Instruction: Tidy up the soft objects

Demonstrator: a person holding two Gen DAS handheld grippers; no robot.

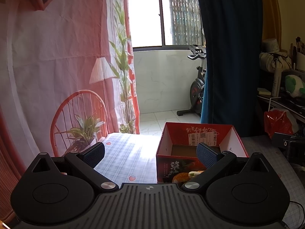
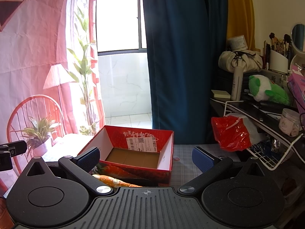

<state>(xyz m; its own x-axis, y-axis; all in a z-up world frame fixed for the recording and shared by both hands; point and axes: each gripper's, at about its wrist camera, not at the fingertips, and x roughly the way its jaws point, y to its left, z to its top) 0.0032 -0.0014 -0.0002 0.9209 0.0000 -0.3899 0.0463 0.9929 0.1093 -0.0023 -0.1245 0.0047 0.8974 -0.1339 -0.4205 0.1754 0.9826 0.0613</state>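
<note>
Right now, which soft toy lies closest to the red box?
The orange soft toy, lying right at the red box's front wall; the green-and-white plush sits away on the shelf.

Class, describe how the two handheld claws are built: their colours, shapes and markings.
Both look alike. The left claw and right claw have matte black bodies, ribbed grey centre plates with small crosshair marks, round side housings, silver pivot screws, and angled black fingers ending in blue textured pads.

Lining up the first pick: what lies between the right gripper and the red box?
In the right wrist view, an orange soft toy lies between the open right gripper and the empty red box, against its front wall.
</note>
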